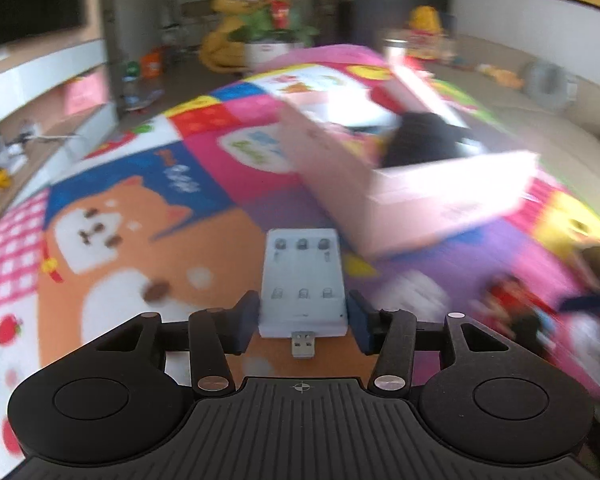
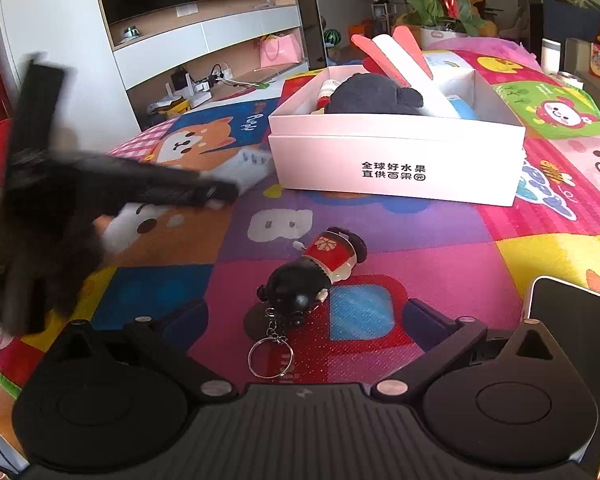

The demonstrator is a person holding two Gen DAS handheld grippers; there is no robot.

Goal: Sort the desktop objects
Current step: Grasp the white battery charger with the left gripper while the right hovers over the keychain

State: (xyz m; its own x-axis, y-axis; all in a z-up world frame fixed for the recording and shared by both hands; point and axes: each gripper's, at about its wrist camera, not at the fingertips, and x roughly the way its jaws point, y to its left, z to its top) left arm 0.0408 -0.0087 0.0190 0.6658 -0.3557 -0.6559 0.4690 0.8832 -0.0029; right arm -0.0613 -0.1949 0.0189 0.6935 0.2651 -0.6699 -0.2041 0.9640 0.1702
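We clamp our left gripper [image 1: 303, 322] on the battery charger [image 1: 303, 284], just short of the white box [image 2: 396, 160]. Our right gripper [image 2: 306, 322] gapes around the doll keychain [image 2: 312, 276]; next, close there.

White battery charger [image 1: 303, 284], clamped flat
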